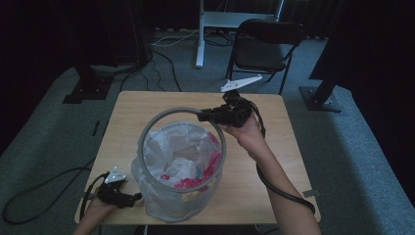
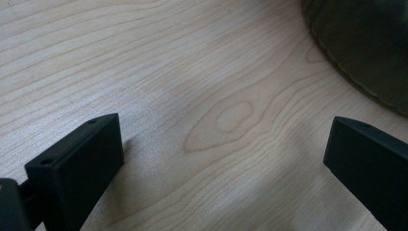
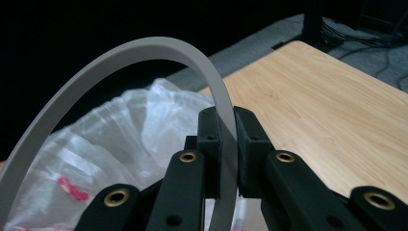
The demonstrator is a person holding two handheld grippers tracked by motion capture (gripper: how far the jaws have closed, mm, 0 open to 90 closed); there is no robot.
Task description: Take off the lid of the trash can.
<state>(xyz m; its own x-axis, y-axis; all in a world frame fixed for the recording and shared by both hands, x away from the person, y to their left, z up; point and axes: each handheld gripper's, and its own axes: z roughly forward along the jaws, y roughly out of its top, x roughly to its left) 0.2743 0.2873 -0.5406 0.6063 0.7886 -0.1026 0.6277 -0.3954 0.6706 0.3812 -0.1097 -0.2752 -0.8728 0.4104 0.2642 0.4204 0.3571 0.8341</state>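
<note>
A square desk (image 1: 284, 161) of pale wood with visible grain is seen on a grey carpeted floor (image 1: 362, 147), with a dark folding chair (image 1: 262, 49) beyond its far edge. Near the desk's front edge a round bin (image 1: 178, 196) is placed, lined with a crinkled translucent plastic bag (image 1: 164, 147) in which white and pink scraps are held. A flat grey ring (image 1: 147, 129), thin and smooth, is held tilted above the bin's mouth, its far side raised.

The right forearm is extended forward over the desk, the hand (image 1: 249, 132) turned inward toward the bin. The right tool (image 1: 201, 116) is closed narrowly on the ring's far right edge, the band being pinched between the two black jaws, as is seen in the right gripper view (image 3: 226, 139).

The left hand (image 1: 105, 198) is rested at the desk's near left corner, just beside the bin. The left tool (image 2: 223, 159) is held wide, its blocky matte black jaws well apart over bare wood, with the bin's dark curved base (image 2: 365, 53) nearby.
</note>
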